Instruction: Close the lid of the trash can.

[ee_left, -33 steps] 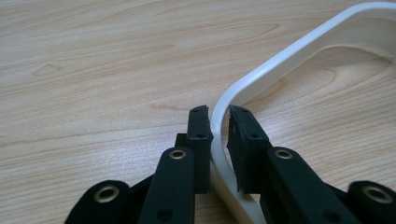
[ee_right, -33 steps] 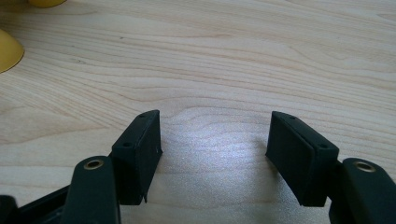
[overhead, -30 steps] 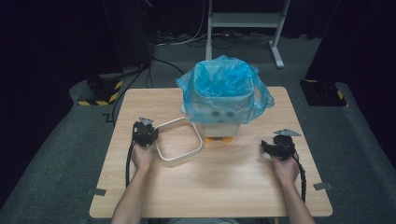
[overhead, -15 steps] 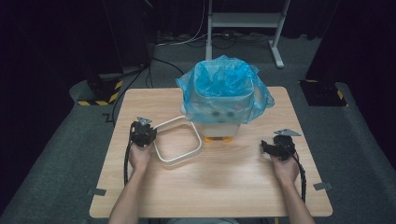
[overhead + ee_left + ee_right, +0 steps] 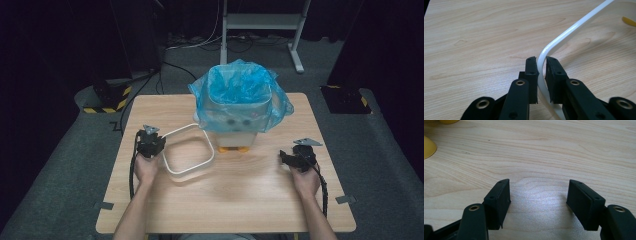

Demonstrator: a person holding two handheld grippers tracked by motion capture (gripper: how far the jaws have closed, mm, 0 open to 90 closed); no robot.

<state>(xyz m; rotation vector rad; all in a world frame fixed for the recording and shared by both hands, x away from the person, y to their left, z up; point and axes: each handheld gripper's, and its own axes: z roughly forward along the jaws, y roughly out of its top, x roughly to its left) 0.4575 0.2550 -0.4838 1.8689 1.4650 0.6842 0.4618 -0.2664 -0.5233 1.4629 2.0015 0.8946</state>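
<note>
A white rounded-square ring (image 5: 187, 150) lies just left of a white bin (image 5: 232, 130) lined with a blue plastic bag (image 5: 240, 90), its far corner close to the bin. My left gripper (image 5: 159, 149) is shut on the ring's left corner. In the left gripper view the ring's bar (image 5: 564, 35) runs between the closed jaws of this gripper (image 5: 541, 67) and curves away to the upper right. My right gripper (image 5: 286, 157) rests right of the bin, pointing left, open. In its own view the right gripper (image 5: 539, 197) holds nothing above bare wood.
The bin stands on yellow feet (image 5: 232, 149) at the back middle of the wooden table (image 5: 225, 200). A yellow foot (image 5: 427, 147) shows at the left edge of the right gripper view. A metal stand (image 5: 260, 22) and cables lie on the floor beyond.
The left gripper and the ring it holds have shifted slightly to the left. The right hand has kept still.
</note>
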